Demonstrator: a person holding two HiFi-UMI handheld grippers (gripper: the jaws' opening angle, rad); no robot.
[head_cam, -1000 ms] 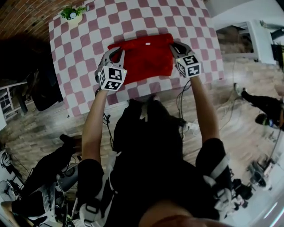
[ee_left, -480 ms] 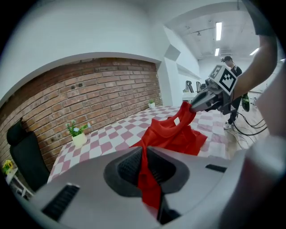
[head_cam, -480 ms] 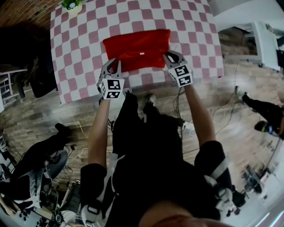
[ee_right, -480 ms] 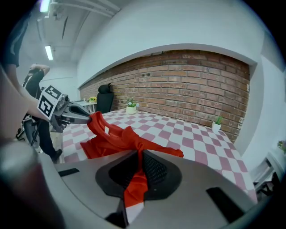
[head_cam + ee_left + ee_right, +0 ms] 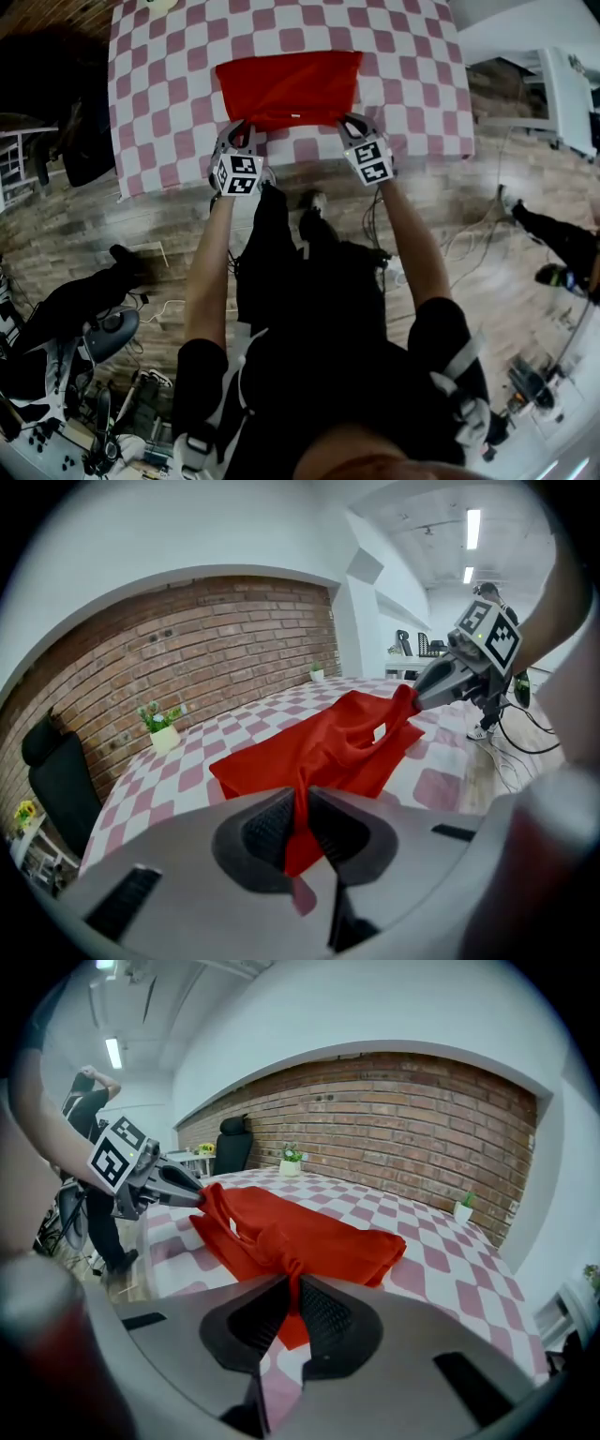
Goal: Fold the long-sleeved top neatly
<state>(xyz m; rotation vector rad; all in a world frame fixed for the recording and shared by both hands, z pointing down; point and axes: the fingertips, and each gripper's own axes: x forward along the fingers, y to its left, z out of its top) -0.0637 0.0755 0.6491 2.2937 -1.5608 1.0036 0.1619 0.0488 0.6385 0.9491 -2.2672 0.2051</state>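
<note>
Long-sleeved top (image 5: 291, 86): red, part-folded, flat on checkered table (image 5: 159, 103), near front edge. Left gripper (image 5: 246, 134), right gripper (image 5: 350, 127): each pinching one near corner. Fabric likely soft, light, limp; grip corners.

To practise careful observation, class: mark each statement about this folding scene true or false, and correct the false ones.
1. The left gripper and the right gripper are each shut on the red top. True.
2. The top lies on a plain blue cloth. False: the tablecloth is pink-and-white checked.
3. A potted plant stands on the table on the side nearest the brick wall. True.
4. The whole top hangs in the air. False: only the gripped edge is raised; the rest lies on the tablecloth.
</note>
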